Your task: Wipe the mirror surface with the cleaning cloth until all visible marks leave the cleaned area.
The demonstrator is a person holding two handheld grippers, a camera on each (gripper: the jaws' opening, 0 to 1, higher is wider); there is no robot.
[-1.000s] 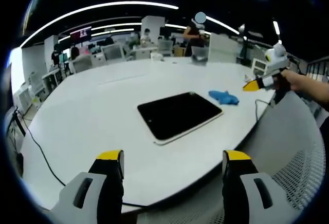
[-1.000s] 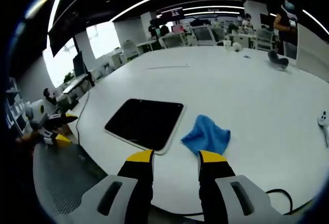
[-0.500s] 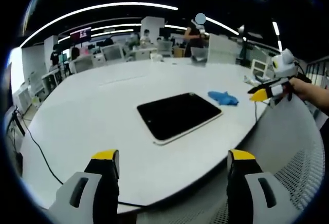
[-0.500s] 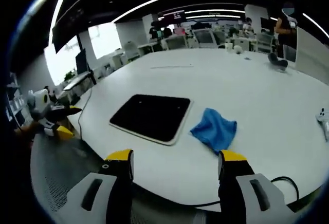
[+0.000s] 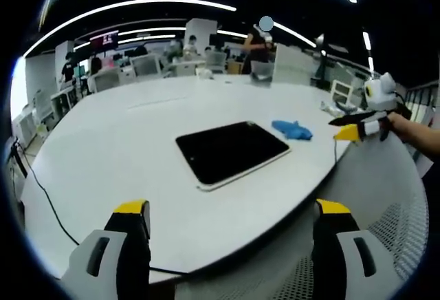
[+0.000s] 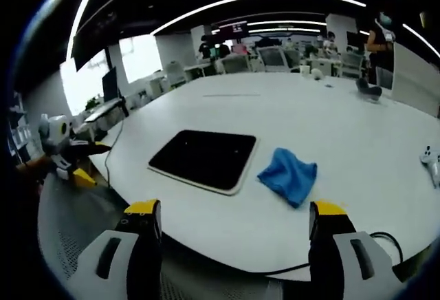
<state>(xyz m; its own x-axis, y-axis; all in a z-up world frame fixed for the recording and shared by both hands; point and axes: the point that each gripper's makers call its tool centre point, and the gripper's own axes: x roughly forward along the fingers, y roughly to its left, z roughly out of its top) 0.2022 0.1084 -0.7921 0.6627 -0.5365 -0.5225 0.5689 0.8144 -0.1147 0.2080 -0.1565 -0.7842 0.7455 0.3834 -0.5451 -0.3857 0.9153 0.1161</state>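
Observation:
A dark rectangular mirror with a pale frame lies flat on the round white table; it also lies there as the mirror in the right gripper view. Beside it rests a crumpled blue cleaning cloth, seen closer as the cloth. My left gripper hangs open over the table's near edge, short of the mirror. My right gripper is open too, at the table edge with the cloth ahead of it. The right gripper enters the left gripper view from the right, held in a hand.
A black cable trails over the table's left side. A white mesh chair stands by the table's edge. A cable and a small white object lie at the right. Desks, chairs and people fill the far room.
The right gripper's jaws have spread from nearly together to wide open, and its view has drawn back from the cloth. The left gripper's jaws have widened slightly. Mirror and cloth have not moved.

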